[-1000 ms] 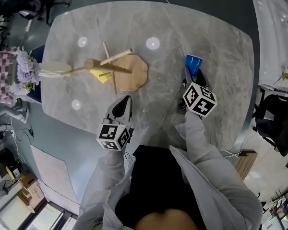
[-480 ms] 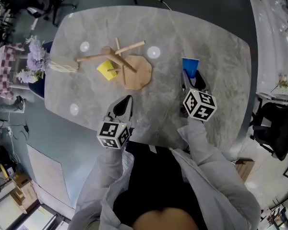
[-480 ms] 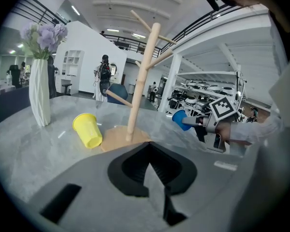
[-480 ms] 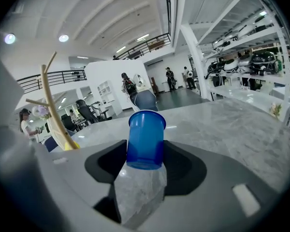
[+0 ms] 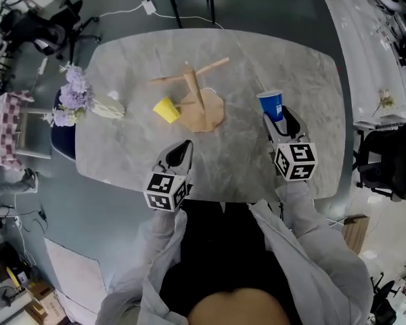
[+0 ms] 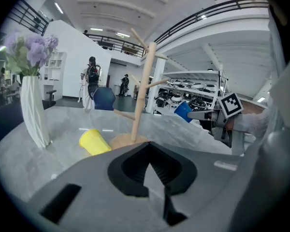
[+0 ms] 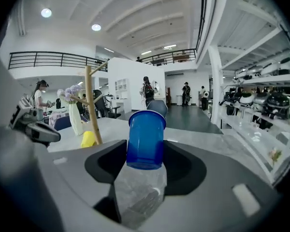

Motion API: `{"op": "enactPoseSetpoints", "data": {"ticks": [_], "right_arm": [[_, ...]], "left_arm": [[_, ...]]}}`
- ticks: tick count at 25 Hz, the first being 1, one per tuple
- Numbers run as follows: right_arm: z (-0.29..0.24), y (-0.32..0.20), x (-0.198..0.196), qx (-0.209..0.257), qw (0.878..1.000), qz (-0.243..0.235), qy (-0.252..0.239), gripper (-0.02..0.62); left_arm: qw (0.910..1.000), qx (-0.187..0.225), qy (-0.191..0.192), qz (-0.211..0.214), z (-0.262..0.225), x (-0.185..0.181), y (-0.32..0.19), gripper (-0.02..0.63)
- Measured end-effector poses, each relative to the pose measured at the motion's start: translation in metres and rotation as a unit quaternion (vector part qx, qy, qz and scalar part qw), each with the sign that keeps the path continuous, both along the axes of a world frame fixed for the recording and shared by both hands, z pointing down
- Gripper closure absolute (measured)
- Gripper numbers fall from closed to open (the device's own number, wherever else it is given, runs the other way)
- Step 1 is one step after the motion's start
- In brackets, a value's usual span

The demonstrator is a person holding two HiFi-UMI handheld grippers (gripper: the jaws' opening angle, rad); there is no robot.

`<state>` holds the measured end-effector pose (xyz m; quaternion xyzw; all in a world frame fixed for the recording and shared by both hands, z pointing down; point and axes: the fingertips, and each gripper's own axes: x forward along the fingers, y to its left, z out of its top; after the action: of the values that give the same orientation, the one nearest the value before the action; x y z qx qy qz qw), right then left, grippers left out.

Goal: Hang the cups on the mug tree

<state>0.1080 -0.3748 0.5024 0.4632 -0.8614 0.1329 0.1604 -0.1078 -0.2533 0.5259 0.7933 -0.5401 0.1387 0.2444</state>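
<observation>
Right gripper [image 7: 143,164]: clamped about half-open on blue cup [image 7: 145,137], mouth up, clear of table [image 5: 257,168]. Left gripper [image 6: 150,151]: closed, empty. Just beyond left fingers: yellow cup [image 6: 94,142] on its side beside mug tree [image 6: 144,88] base.

Steeply down from the head onto the table [image 5: 122,147]; low across it from close behind the jaws of left gripper [image 5: 183,146] and right gripper [image 5: 279,118], mug tree [image 5: 193,90] and yellow cup [image 5: 166,109] common to all

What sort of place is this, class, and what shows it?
Probably a big open lab or workshop hall: racks of equipment, a balcony railing overhead, and office chairs around the stone table.
</observation>
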Motion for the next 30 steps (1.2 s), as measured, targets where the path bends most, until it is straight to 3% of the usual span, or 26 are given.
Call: {"op": "enactPoseSetpoints", "data": {"ticks": [9, 13, 18, 22, 30], "right_arm": [[-0.082, 0.019, -0.031, 0.105, 0.994, -0.026, 0.028, 0.353], [-0.116, 0.014, -0.045, 0.163, 0.979, -0.08, 0.095, 0.353], [-0.149, 0.002, -0.06, 0.215, 0.94, -0.171, 0.202, 0.351], [-0.171, -0.006, -0.073, 0.247, 0.911, -0.225, 0.241, 0.35], [-0.177, -0.007, -0.119, 0.298, 0.818, -0.374, 0.32, 0.348]], "left_arm": [[0.9985, 0.047, 0.024, 0.013, -0.046, -0.045, 0.003, 0.603], [0.9978, 0.058, 0.027, 0.018, -0.051, -0.06, 0.002, 0.603], [0.9975, 0.063, 0.026, 0.02, -0.053, -0.063, 0.0, 0.603], [0.997, 0.069, 0.031, 0.013, -0.059, -0.067, 0.0, 0.603], [0.9977, 0.062, 0.021, -0.02, -0.054, -0.084, 0.014, 0.603]]}}
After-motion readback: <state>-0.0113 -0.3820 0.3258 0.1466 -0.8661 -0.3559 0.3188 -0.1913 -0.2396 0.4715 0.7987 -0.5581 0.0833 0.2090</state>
